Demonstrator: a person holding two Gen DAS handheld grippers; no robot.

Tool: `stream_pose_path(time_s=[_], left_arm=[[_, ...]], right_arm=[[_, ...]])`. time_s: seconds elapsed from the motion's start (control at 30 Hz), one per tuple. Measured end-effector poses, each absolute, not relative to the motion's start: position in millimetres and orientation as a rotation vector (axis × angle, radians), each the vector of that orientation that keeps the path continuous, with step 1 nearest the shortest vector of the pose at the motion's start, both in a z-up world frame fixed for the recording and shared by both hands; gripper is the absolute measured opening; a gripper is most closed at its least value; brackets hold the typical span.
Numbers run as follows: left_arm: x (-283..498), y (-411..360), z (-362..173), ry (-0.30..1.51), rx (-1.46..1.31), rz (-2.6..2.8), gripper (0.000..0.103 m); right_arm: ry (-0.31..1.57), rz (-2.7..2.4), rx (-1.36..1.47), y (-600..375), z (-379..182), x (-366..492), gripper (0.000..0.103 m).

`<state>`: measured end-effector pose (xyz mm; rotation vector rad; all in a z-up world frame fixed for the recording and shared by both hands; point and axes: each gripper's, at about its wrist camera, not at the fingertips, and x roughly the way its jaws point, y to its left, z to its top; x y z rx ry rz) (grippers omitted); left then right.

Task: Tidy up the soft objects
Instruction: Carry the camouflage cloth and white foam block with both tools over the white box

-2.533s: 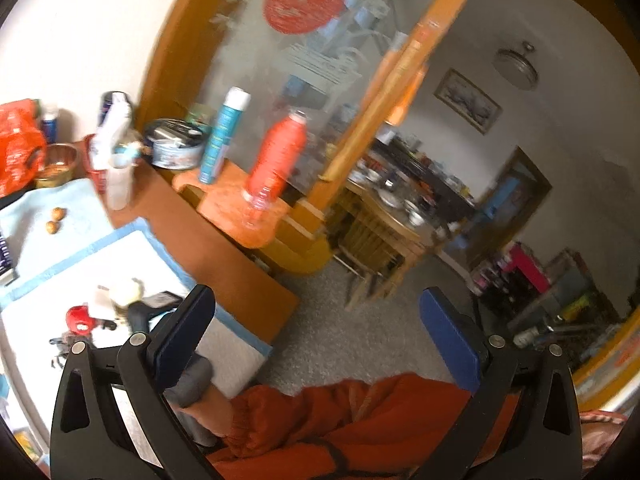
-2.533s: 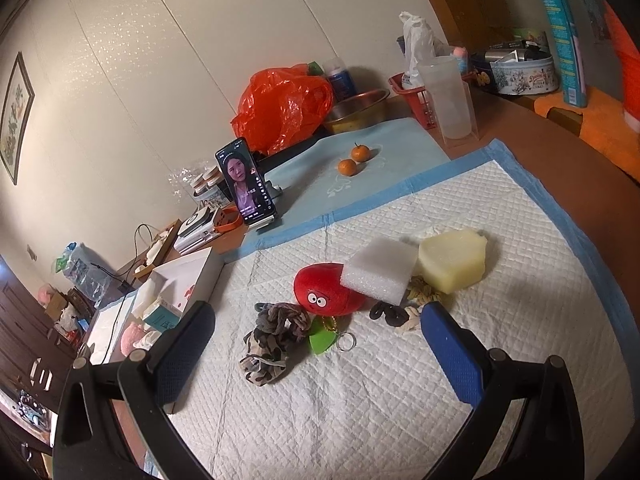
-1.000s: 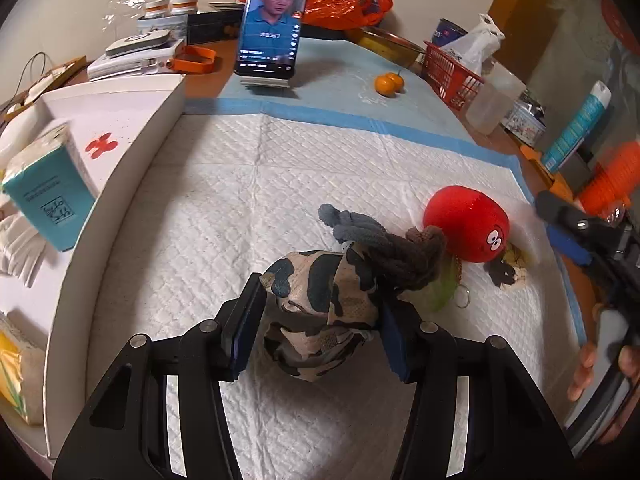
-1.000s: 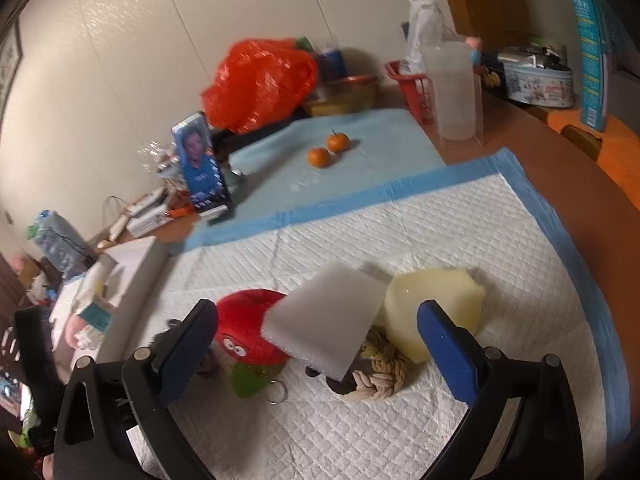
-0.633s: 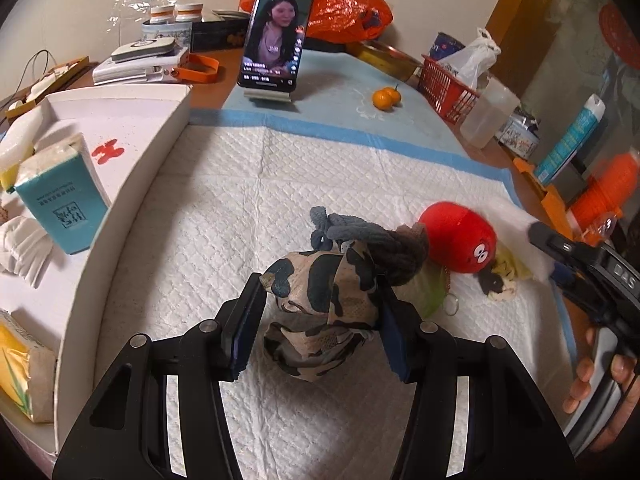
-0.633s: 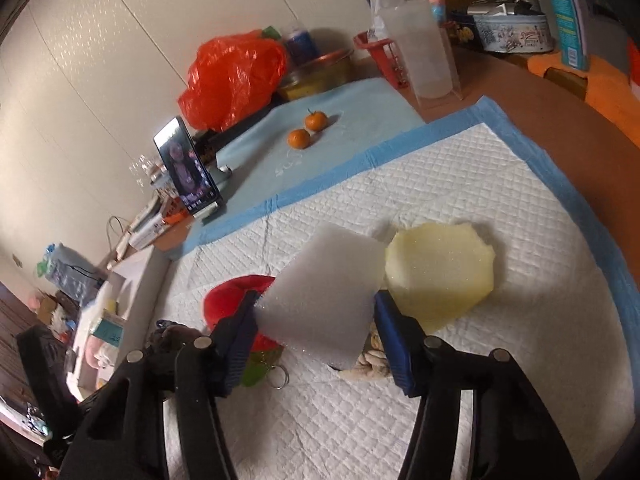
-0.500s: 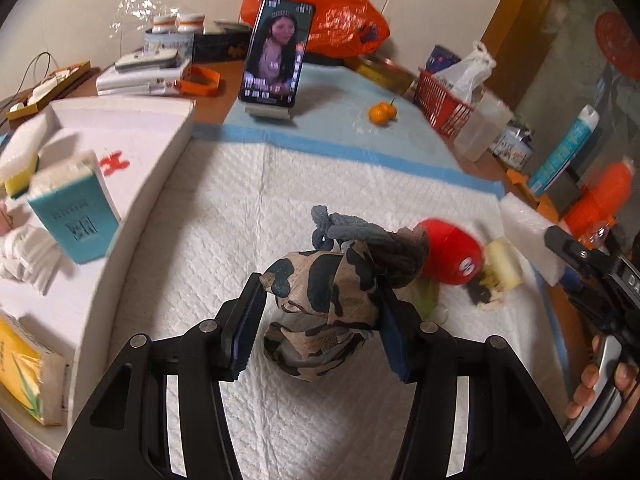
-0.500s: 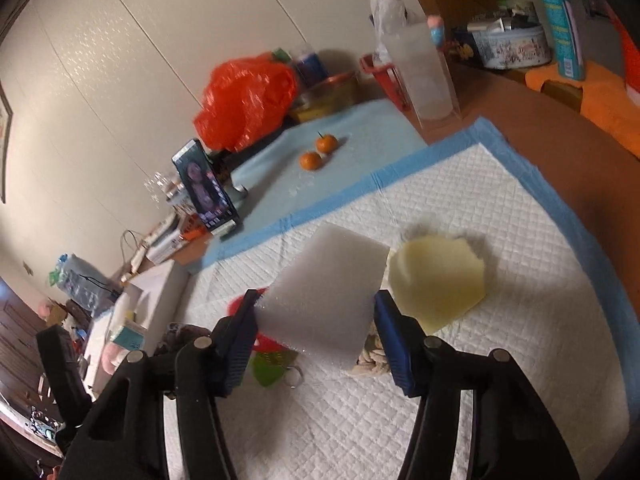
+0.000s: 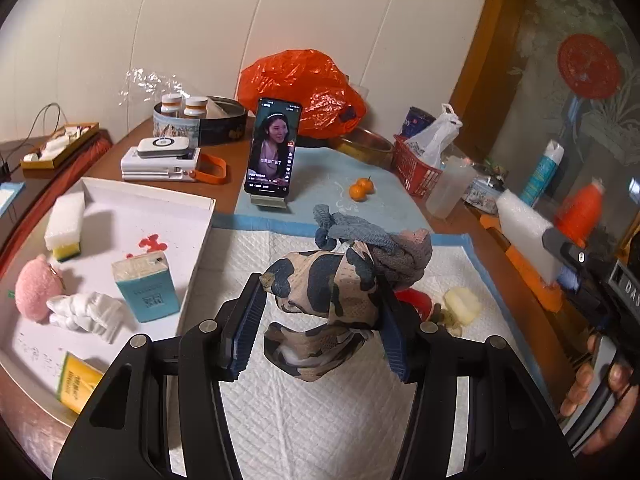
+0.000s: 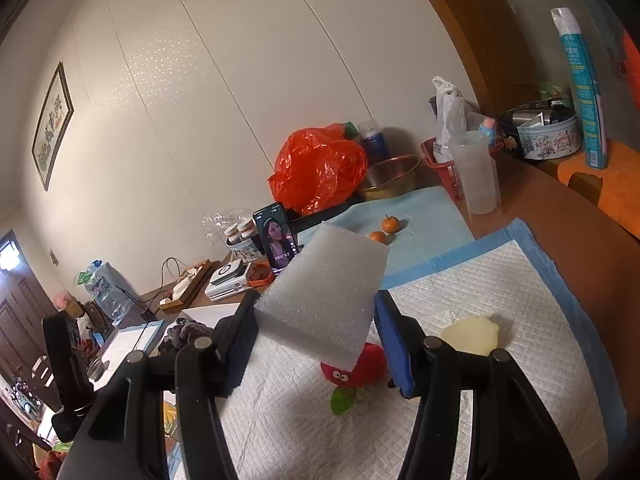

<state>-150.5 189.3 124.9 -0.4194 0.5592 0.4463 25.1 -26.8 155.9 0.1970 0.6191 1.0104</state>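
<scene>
My left gripper (image 9: 320, 328) is shut on a camouflage cloth bundle (image 9: 324, 300) with grey cloth on top, held above the white quilted pad (image 9: 320, 420). My right gripper (image 10: 316, 340) is shut on a white foam block (image 10: 324, 296), lifted above the pad (image 10: 500, 300); it also shows in the left wrist view (image 9: 524, 236). A red plush ball (image 10: 356, 364) and a yellow sponge (image 10: 472, 336) lie on the pad. A white box (image 9: 120, 216) at the left holds a pink plush (image 9: 36, 292), a white-and-yellow sponge (image 9: 64, 224), a white cloth (image 9: 88, 312) and a teal tissue pack (image 9: 146, 284).
A phone on a stand (image 9: 272, 152), two oranges (image 9: 362, 189), an orange plastic bag (image 9: 304, 88), a red basket (image 9: 420, 168), a clear jug (image 10: 476, 172), a brass bowl (image 10: 388, 176), tins and spray bottles crowd the back of the wooden table.
Both grippers have risen. The left lifted the camouflage bundle higher off the pad; the right lifted the foam block well above the red plush and yellow sponge.
</scene>
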Motion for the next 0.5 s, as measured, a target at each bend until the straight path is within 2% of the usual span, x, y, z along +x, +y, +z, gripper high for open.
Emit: stream_pose_path(time_s=[0.07, 0.17, 0.23, 0.37, 0.5], left_arm=[[-129, 183, 105, 0.746, -0.294, 0.448, 0.054], [-118, 180, 66, 0.896, -0.224, 0.49, 0.054], [-123, 183, 60, 0.896, -0.296, 0.459, 0.054], [-129, 180, 72, 0.873, -0.242, 0.467, 0.054], [-142, 193, 87, 0.765, -0.468, 0.272, 0.054]], right_arm=[[0.623, 1.008, 0.203, -26, 155, 25, 0.057], [0.641, 1.004, 0.216, -26, 151, 26, 0.057], [0.644, 1.003, 0.22, -28, 151, 26, 0.057], [0.617, 0.99, 0.213, -36, 154, 21, 0.057], [0.624, 0.988, 0.223, -39, 153, 20, 0.057]])
